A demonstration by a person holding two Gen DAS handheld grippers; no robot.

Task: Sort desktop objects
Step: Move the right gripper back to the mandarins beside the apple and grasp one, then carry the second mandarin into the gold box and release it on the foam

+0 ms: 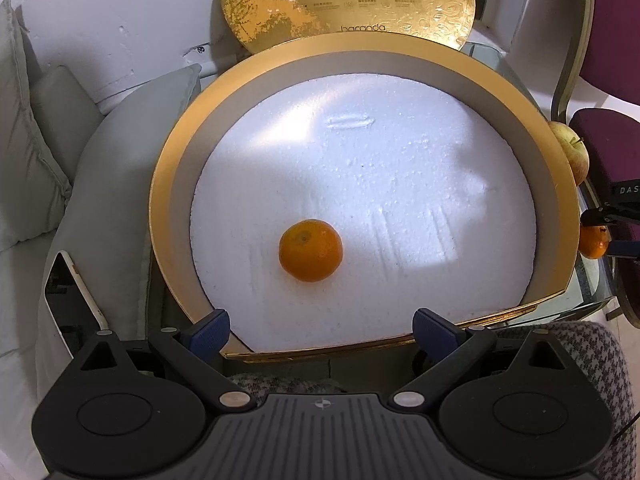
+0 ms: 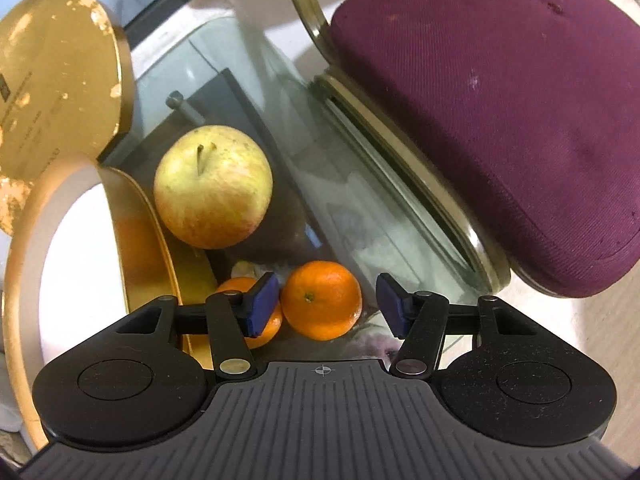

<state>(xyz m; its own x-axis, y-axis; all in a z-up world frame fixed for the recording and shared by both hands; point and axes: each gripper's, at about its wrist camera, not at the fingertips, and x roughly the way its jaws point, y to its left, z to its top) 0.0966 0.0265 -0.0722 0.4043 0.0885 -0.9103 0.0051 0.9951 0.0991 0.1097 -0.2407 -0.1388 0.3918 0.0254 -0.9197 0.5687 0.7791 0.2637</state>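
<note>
A round gold box (image 1: 168, 168) with a white foam floor holds one orange tangerine (image 1: 311, 250). My left gripper (image 1: 320, 326) hangs open over the box's near rim, short of that tangerine. On the glass table (image 2: 360, 208) beside the box, a second tangerine (image 2: 322, 300) lies between the spread fingers of my open right gripper (image 2: 325, 304), neither pad touching it. Another tangerine (image 2: 262, 326) sits partly behind the left finger. A yellow-red apple (image 2: 214, 186) rests further off against the box wall (image 2: 140, 216). The apple (image 1: 574, 152) and right gripper (image 1: 612, 216) show at the left wrist view's right edge.
The gold lid (image 1: 348, 0) leans upright behind the box. A maroon chair seat (image 2: 500, 100) borders the table on the right. Grey cushions (image 1: 112, 184) and a phone (image 1: 74, 300) lie left of the box. A houndstooth fabric (image 1: 592, 356) lies below the box.
</note>
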